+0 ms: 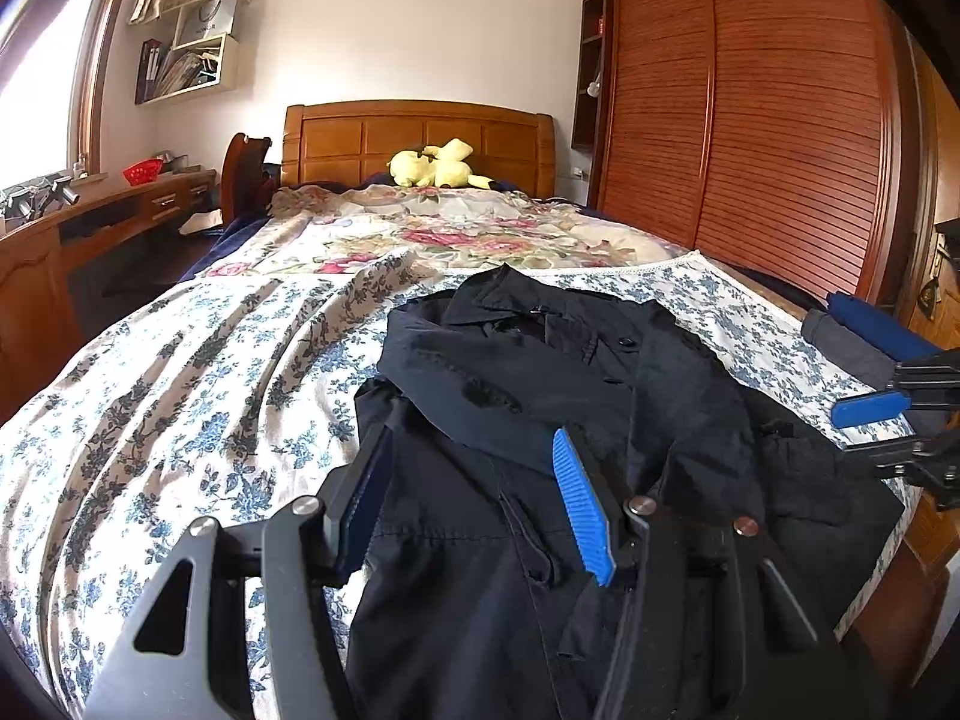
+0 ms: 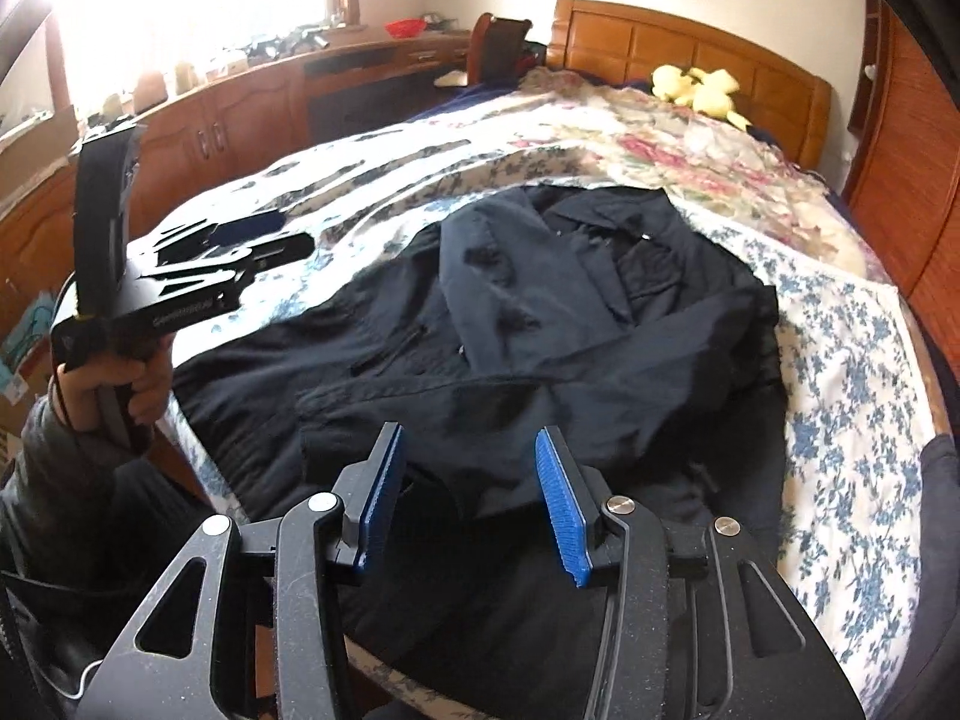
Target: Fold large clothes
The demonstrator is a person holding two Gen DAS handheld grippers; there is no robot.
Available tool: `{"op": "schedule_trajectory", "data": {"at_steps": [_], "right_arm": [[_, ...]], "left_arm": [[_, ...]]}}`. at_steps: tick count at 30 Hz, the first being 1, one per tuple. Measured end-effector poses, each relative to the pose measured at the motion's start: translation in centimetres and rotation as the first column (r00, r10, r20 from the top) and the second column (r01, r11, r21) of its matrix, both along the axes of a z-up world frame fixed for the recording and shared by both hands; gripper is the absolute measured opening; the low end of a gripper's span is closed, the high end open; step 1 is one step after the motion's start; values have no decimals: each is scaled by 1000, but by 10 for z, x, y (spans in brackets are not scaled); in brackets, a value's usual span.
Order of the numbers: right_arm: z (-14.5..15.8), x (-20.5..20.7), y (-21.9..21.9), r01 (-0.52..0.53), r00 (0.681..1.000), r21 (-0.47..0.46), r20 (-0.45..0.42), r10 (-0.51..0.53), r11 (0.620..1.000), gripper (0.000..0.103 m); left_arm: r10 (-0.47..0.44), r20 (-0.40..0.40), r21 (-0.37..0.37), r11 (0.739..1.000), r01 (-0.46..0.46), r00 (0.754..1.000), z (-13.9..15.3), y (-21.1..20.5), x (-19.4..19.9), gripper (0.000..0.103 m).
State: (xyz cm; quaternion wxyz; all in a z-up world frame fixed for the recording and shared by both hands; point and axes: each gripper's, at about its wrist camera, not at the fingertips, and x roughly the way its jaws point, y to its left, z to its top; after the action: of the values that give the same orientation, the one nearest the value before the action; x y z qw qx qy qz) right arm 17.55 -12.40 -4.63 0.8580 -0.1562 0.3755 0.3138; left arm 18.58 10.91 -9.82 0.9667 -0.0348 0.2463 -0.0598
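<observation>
A large dark navy coat (image 1: pixel 540 408) lies on the floral bedsheet (image 1: pixel 180 396), collar toward the headboard, one sleeve folded across its front. It also shows in the right wrist view (image 2: pixel 540 324). My left gripper (image 1: pixel 474 492) is open and empty, hovering above the coat's lower left part. My right gripper (image 2: pixel 474 492) is open and empty above the coat's near edge. The right gripper also shows in the left wrist view (image 1: pixel 888 426) at the bed's right side. The left gripper also shows in the right wrist view (image 2: pixel 258 246), held by a hand over the bed's left edge.
A yellow plush toy (image 1: pixel 435 165) lies by the wooden headboard (image 1: pixel 420 138). A pink floral quilt (image 1: pixel 450 228) covers the far half of the bed. A wooden desk (image 1: pixel 90 222) runs along the left; a slatted wardrobe (image 1: pixel 750 120) stands on the right.
</observation>
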Motion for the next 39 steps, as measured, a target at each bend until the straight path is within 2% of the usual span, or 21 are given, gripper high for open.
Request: {"op": "schedule_trajectory", "data": {"at_steps": [7, 12, 16, 19, 24, 35, 36, 37, 39], "right_arm": [[-28, 23, 9, 4, 1000, 0, -28, -4, 1000, 46], [-69, 35, 21, 4, 996, 0, -89, -4, 1000, 45], [-97, 35, 29, -8, 988, 1, -156, 9, 1000, 46], [-106, 26, 30, -20, 986, -1, -167, 19, 1000, 46], [-102, 16, 23, -2, 987, 20, -161, 5, 1000, 46], [-62, 5, -25, 59, 998, 5, -33, -59, 998, 46], [-60, 7, -32, 72, 997, 6, -29, -72, 997, 46], [-59, 9, -38, 86, 996, 7, -25, -86, 996, 46], [-58, 14, -46, 105, 994, 9, -21, -105, 994, 46]], "left_arm": [[-32, -27, 4, 999, 32, 999, -8, -5, -5, 54], [-63, -57, 0, 998, 63, 996, -18, -11, -12, 54], [-88, -79, 3, 996, 89, 993, -25, -17, -19, 54], [-112, -95, 1, 994, 112, 989, -30, -21, -21, 54], [-159, -131, -15, 987, 159, 979, -41, -31, -25, 54], [-187, -237, -43, 982, 182, 953, -68, -40, -18, 53], [-191, -241, -39, 981, 187, 951, -70, -42, -18, 43], [-197, -244, -37, 980, 193, 950, -71, -43, -19, 39], [-208, -254, -32, 978, 206, 945, -72, -46, -17, 24]]}}
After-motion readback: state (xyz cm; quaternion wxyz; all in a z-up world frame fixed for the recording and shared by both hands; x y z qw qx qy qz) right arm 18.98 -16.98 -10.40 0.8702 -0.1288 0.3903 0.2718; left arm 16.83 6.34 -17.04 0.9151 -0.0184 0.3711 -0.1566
